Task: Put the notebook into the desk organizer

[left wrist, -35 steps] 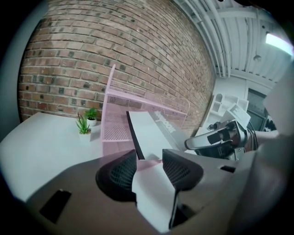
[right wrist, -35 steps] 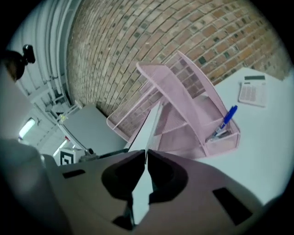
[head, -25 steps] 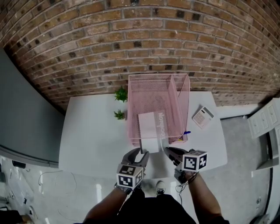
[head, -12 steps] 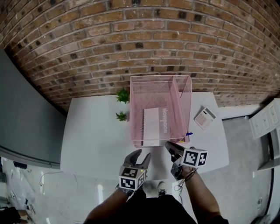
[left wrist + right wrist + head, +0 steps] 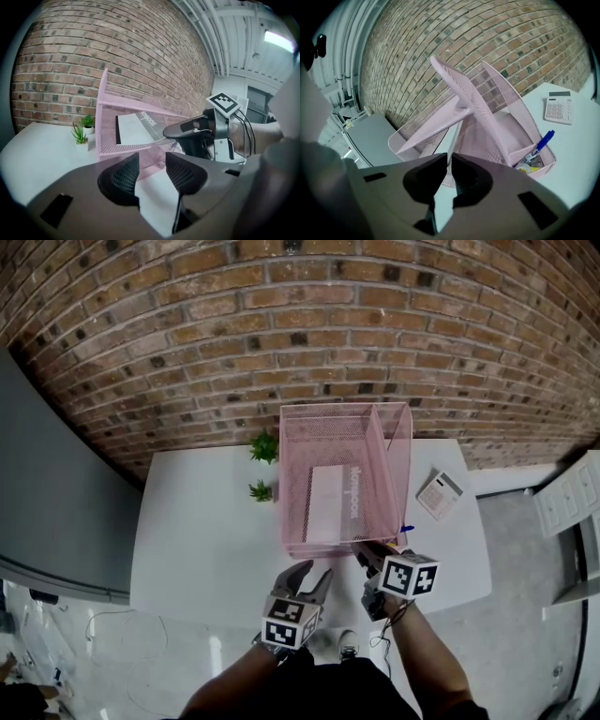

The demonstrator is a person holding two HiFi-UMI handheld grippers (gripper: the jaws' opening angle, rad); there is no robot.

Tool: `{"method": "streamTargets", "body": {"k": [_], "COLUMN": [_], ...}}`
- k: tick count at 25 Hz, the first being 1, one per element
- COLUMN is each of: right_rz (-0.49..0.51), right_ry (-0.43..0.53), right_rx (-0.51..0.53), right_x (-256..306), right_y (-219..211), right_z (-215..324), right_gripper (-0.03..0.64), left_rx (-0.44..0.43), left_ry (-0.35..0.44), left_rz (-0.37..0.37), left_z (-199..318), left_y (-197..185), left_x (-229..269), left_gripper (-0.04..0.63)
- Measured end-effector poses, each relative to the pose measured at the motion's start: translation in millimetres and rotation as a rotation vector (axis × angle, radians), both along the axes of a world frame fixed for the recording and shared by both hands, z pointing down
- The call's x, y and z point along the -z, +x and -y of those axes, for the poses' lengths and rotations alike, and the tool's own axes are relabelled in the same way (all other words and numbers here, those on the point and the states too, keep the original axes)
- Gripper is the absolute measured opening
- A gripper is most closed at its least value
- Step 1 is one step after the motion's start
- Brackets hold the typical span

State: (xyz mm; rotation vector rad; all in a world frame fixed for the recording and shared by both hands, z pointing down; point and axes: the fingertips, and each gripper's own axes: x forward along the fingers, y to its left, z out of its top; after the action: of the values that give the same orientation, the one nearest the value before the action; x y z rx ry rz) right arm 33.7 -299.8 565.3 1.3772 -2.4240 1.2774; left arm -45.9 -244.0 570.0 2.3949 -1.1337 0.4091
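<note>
Jaws of the left gripper [image 5: 314, 574] stand wide apart with nothing between them, low over the near edge of the white table [image 5: 197, 531]. At its 3 o'clock, the right gripper [image 5: 362, 550] has its jaws opening, showing only a thin slit with nothing in it, its tips near the front corner of the pink mesh desk organizer [image 5: 394, 460]. At 12 o'clock from both grippers, the notebook [image 5: 328, 504] rests inside the organizer's wide compartment. A calculator [image 5: 437, 491] sits at the organizer's 3 o'clock and two small plants [image 5: 263, 444] at its 9 o'clock

Pink metal wire-mesh organizer [image 5: 292, 474], matt white paper notebook [image 5: 328, 502], smooth white table [image 5: 197, 521], rough brick wall [image 5: 281, 324]
</note>
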Motion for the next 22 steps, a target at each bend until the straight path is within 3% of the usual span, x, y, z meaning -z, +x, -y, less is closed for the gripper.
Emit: {"method": "streamTargets", "body": {"k": [6,13,22], "right_rz": [-0.097,-0.224,-0.266], "right_ry": [0.059,0.107,0.147], "right_rx": [0.038,0.166,0.237], "right_x": [0.8,0.3,3.1], "right_y": [-2.8,-15.1,-4.1], "right_z": [3.8,-5.9,-25.1], "right_gripper": [0.091,0.242,0.255], "left_rx": [-0.016,-0.009,0.080], "left_ry": [-0.003,-0.002,0.016], "left_rz": [-0.001,0.002,0.008], "left_z": [-1.5,-4.2,-13.1], "left_y": [3.4,5.0,5.1], "left_x": [-1.4,0.2,12.6], "left_gripper": [0.176,0.176,0.176]}}
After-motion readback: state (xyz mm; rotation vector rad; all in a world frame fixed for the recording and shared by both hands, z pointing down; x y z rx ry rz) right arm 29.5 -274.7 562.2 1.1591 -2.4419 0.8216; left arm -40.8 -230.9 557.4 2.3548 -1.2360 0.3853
